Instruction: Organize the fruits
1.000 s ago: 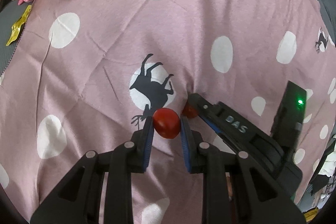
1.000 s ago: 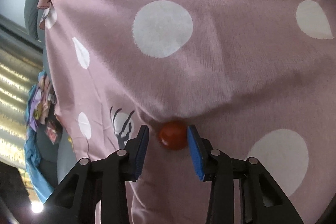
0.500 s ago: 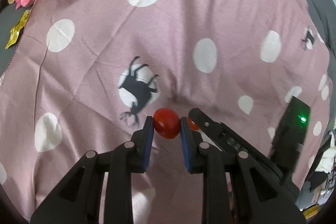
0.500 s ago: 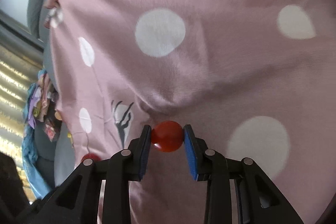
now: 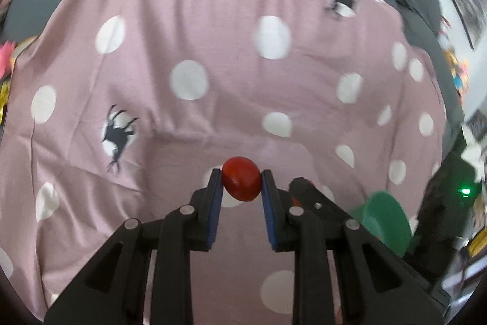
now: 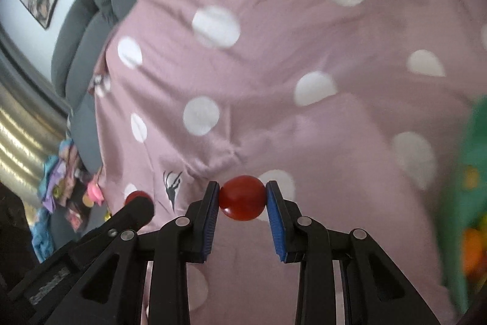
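My left gripper (image 5: 241, 183) is shut on a red cherry tomato (image 5: 242, 178) and holds it above the pink polka-dot cloth (image 5: 213, 35). My right gripper (image 6: 242, 197) is shut on a second red cherry tomato (image 6: 242, 197), also lifted off the cloth. In the left wrist view the right gripper's finger (image 5: 316, 204) shows just to the right. In the right wrist view the left gripper (image 6: 134, 210) shows at lower left with its tomato (image 6: 136, 196) partly hidden. A green bowl (image 5: 385, 221) sits at the lower right; in the right wrist view it (image 6: 474, 172) holds orange fruit.
The cloth covers a grey sofa (image 6: 91, 14) whose cushions show along the far edge. Colourful clutter (image 6: 61, 191) lies beyond the cloth's left edge. A dark device with a green light (image 5: 464, 191) is at the far right.
The right gripper closed on its tomato. Both grippers have lifted their tomatoes off the cloth and swung right, bringing the green bowl into view.
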Demonstrator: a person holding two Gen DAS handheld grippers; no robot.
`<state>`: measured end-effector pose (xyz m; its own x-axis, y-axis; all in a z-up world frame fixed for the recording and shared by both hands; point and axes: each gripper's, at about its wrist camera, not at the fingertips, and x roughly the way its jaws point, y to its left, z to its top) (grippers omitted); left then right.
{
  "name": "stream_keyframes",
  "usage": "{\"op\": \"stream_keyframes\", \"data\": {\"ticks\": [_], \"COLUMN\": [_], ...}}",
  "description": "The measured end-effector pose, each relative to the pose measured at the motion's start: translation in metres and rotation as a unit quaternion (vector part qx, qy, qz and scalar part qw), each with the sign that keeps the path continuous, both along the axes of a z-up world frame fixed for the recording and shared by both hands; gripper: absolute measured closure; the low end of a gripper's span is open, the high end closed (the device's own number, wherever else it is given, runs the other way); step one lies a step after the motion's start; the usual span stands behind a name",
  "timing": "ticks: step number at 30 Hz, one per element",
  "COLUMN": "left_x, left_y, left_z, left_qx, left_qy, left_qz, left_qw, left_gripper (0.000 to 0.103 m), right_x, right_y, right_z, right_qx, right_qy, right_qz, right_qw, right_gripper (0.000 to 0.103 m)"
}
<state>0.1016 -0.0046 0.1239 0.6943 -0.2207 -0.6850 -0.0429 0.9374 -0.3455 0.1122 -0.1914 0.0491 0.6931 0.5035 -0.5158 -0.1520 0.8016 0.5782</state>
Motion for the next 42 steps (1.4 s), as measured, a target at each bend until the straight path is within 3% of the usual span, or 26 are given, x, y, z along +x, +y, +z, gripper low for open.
{"op": "stream_keyframes", "data": {"ticks": [6,15,21,31,42], "left_x": [-0.008,-0.015,-0.011,-0.008,-0.010], "left_y": [-0.050,-0.104,-0.141,-0.185,-0.219], "left_z": [0.004,0.007,-0.005,-0.024,-0.048], "left_qx": [0.002,0.006,0.034,0.029,0.052], "left_qy": [-0.015,-0.030,-0.027,-0.019,-0.003], "left_qz": [-0.066,-0.121,-0.150,-0.204,-0.243], "left_qw": [0.9977,0.9922,0.9877,0.9784,0.9687], "left_gripper": [0.078,0.078,0.078,0.078,0.078], "right_x": [-0.043,-0.078,-0.092,-0.111,-0.106], "right_y": [-0.048,-0.107,-0.143,-0.185,-0.210], "right_z": [0.014,0.026,0.021,0.011,-0.012], "right_qx": [-0.017,-0.043,-0.054,-0.072,-0.084], "right_qy": [-0.045,-0.074,-0.061,-0.032,0.023], "right_qz": [-0.070,-0.166,-0.218,-0.294,-0.318], "right_qw": [0.996,0.982,0.972,0.953,0.944], "right_gripper": [0.069,0.069,0.070,0.069,0.069]}}
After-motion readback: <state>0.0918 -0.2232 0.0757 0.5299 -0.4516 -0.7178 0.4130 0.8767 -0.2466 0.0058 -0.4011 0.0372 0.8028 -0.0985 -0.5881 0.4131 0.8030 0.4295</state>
